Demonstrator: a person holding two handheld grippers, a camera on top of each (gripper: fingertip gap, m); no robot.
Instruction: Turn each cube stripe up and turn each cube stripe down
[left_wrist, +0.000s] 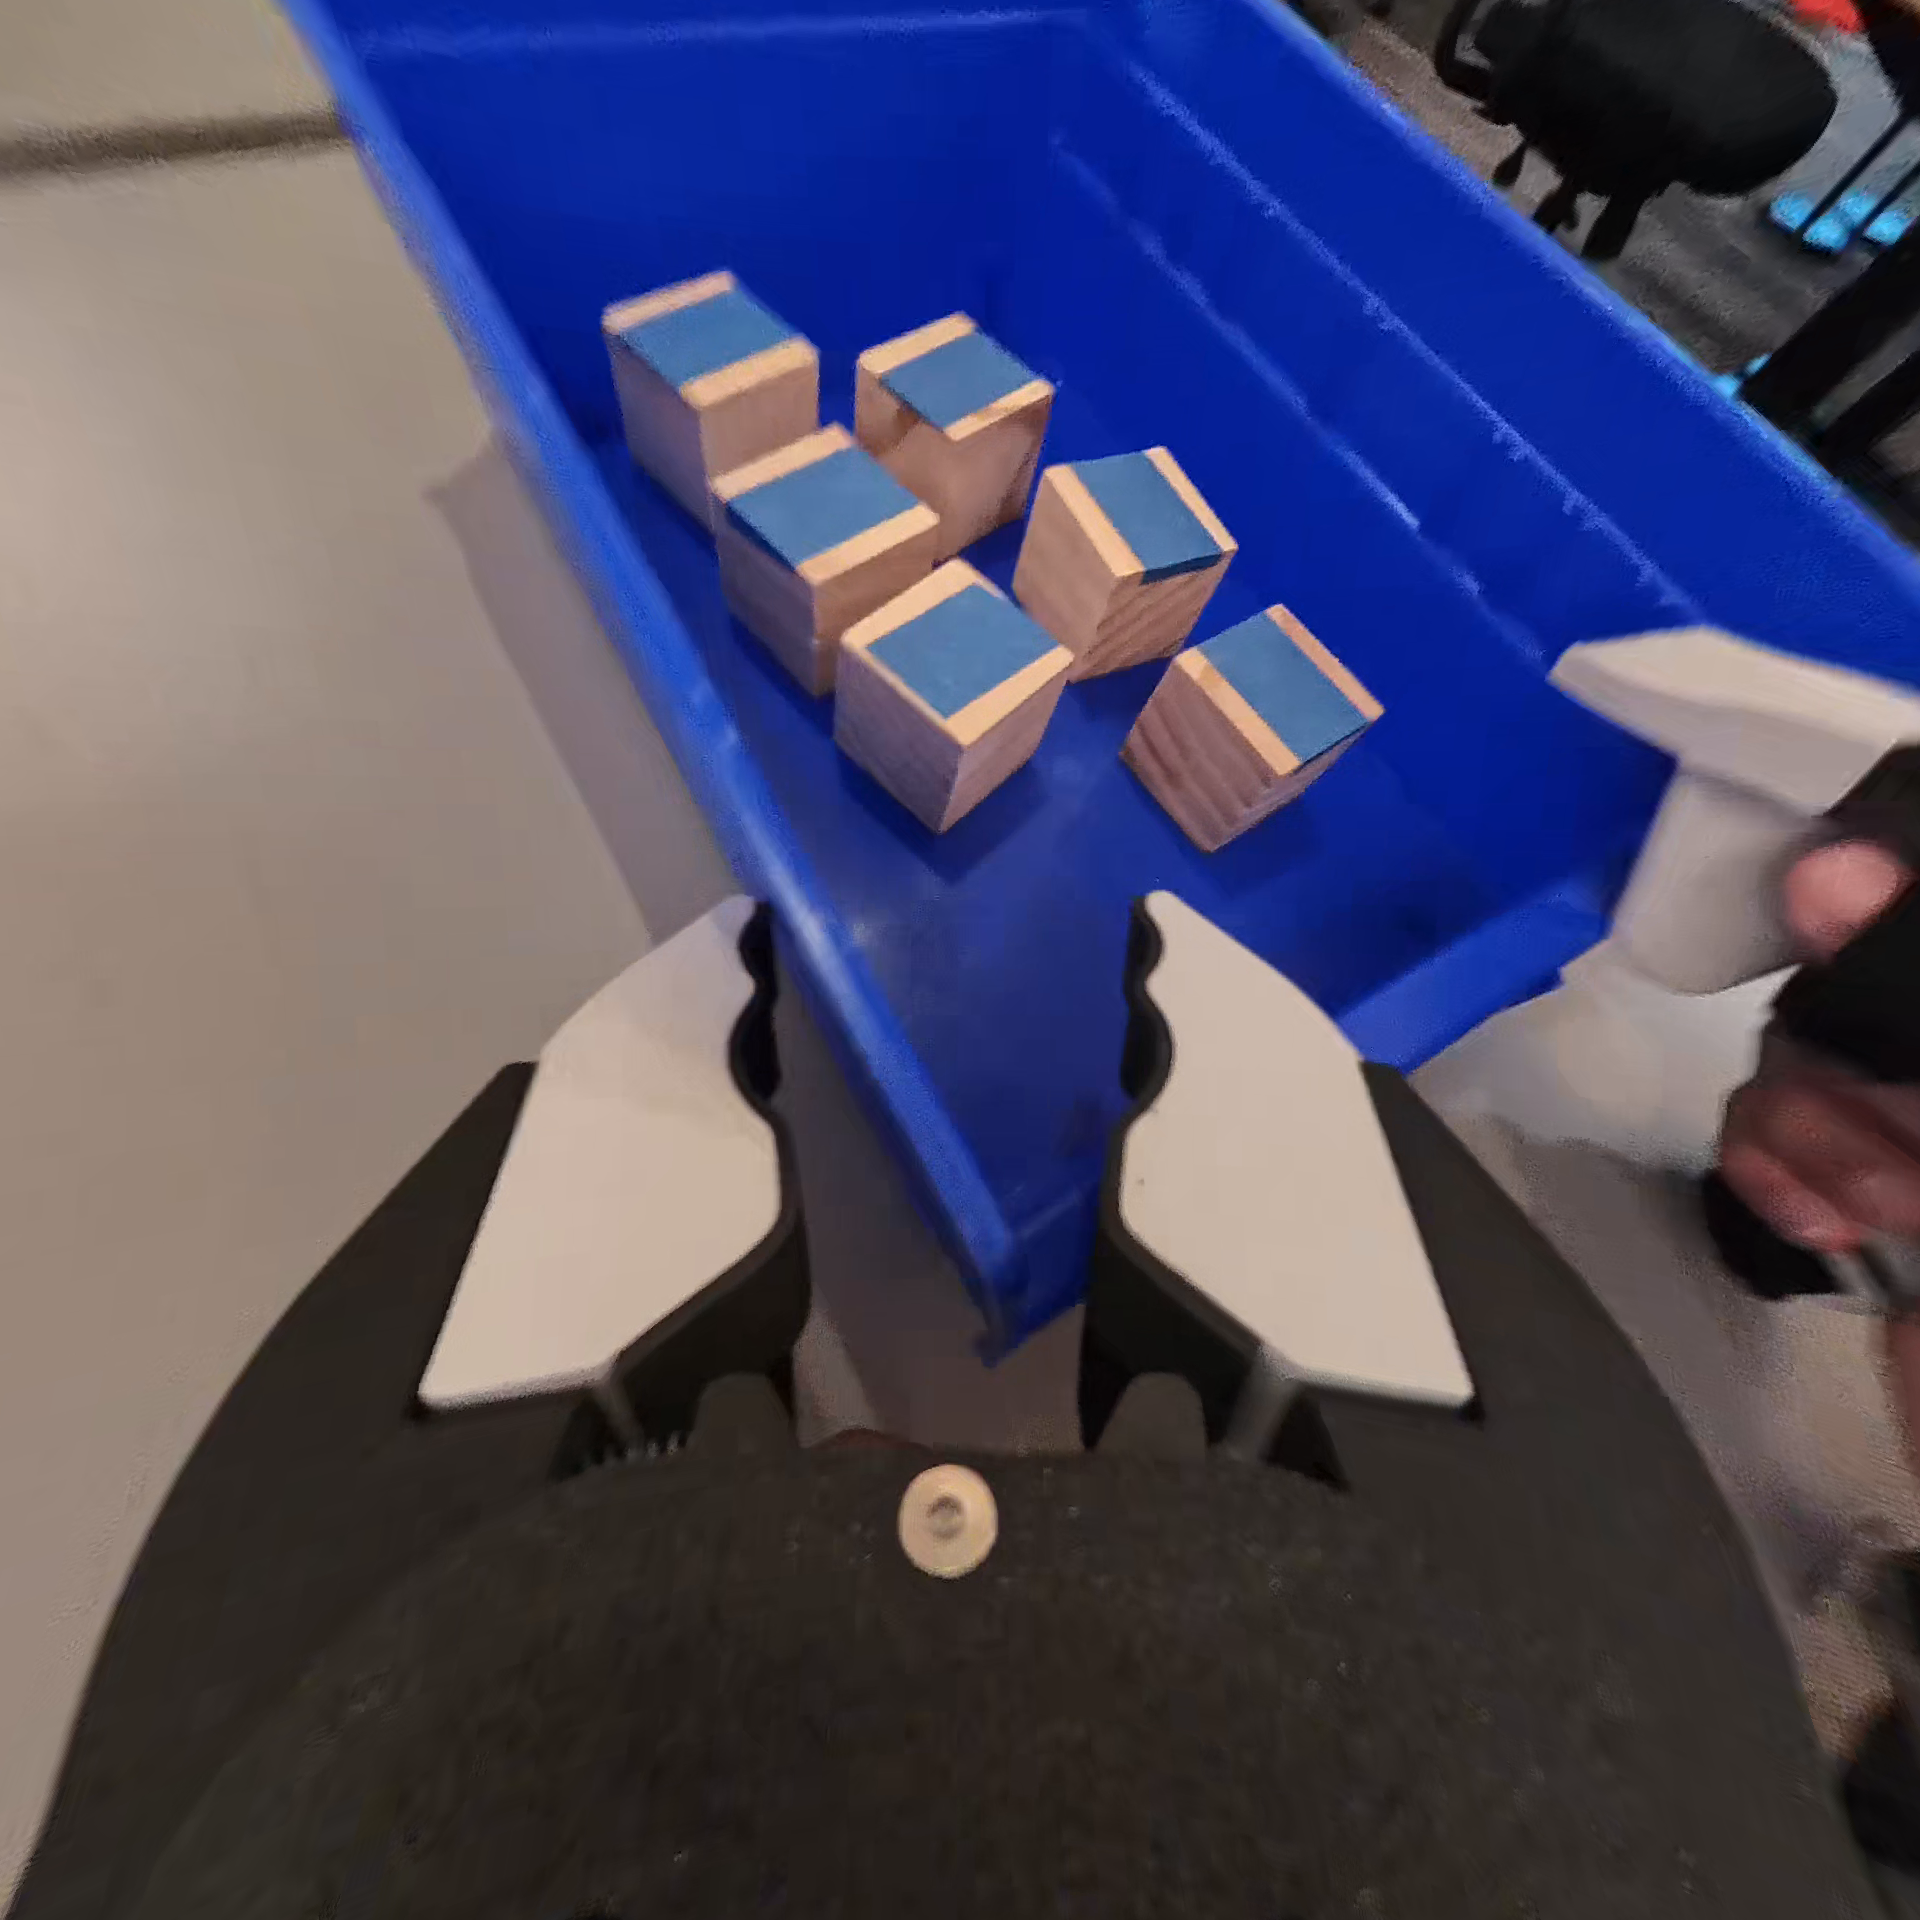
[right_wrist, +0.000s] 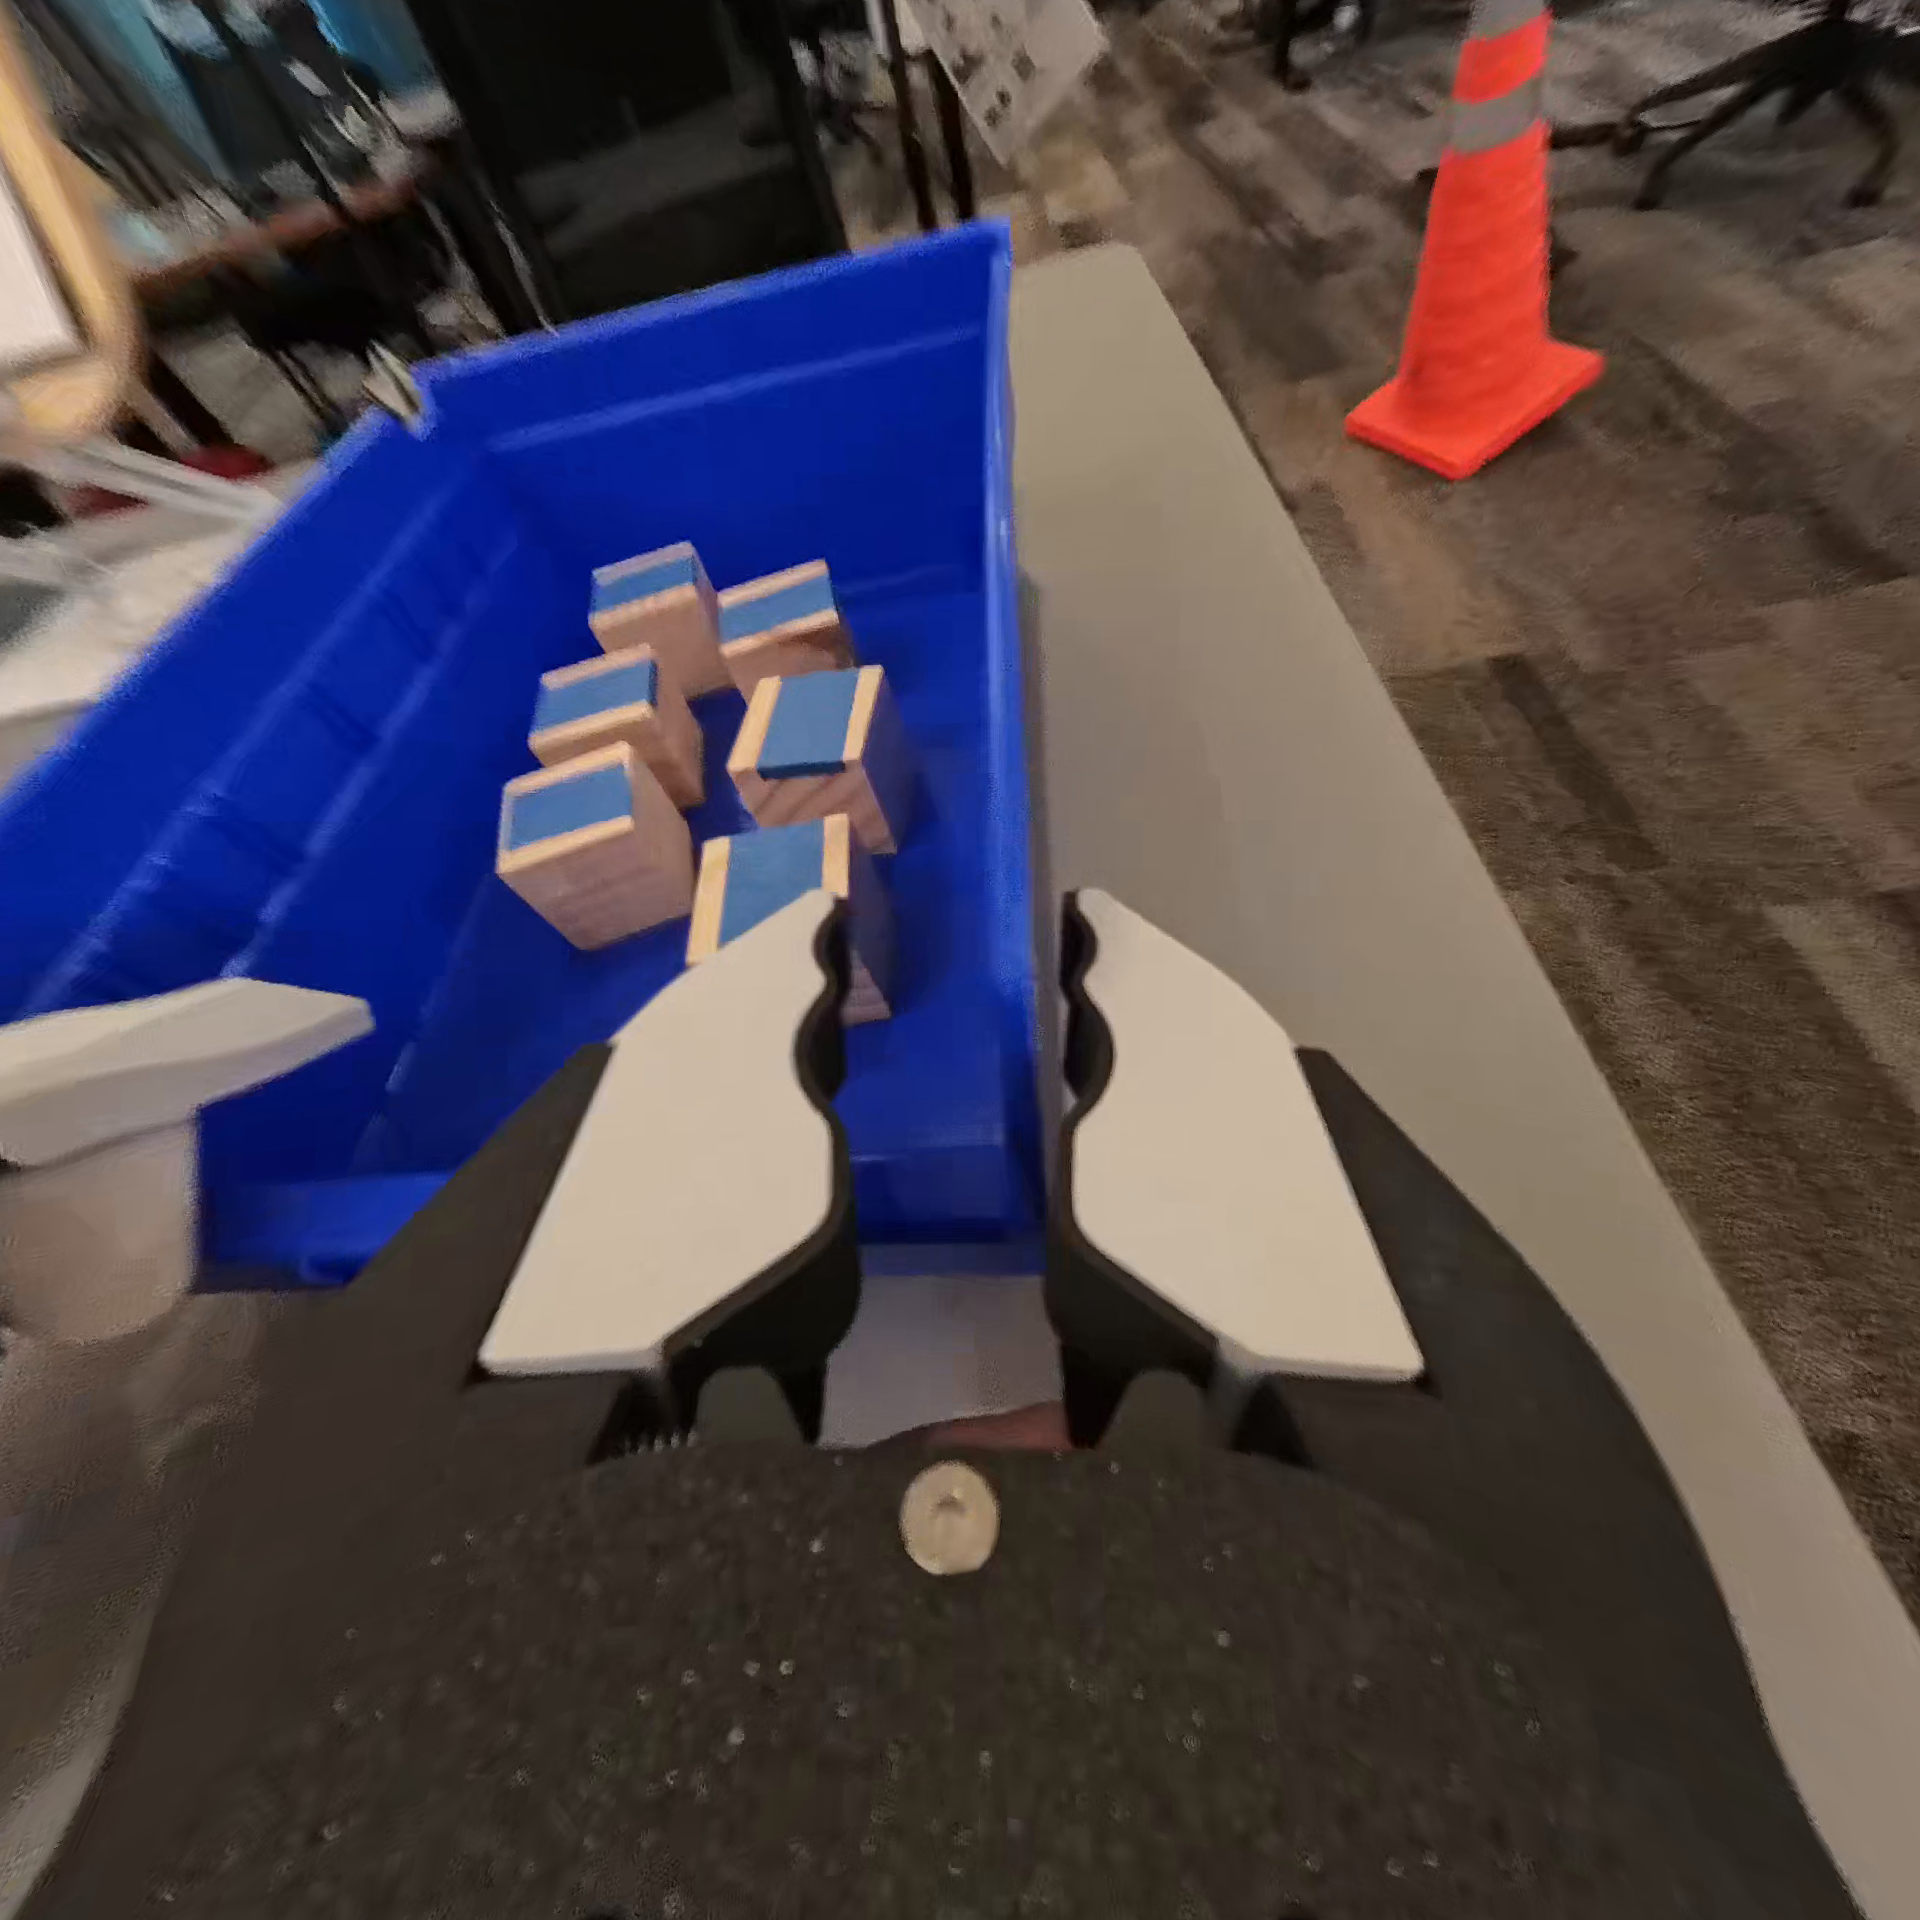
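Six cubes (left_wrist: 935, 540) in blue bin (left_wrist: 1351, 364), 12 o'clock of both tools, all stripe up; stripe-down half left. Left tool (left_wrist: 945, 914) & right tool (right_wrist: 951, 914) apart, empty.

Six pale wooden cubes (left_wrist: 951, 696), each with a blue stripe on top, sit in a bright blue bin (left_wrist: 1351, 436); at two o'clock stands an orange cone (right_wrist: 1481, 281) with grey bands.

The cubes (left_wrist: 951, 696) look like pale bare wood with visible grain and a matt blue stripe on top, the bin (left_wrist: 1351, 436) is glossy smooth blue plastic, and the worktop (right_wrist: 1195, 644) is matt grey.
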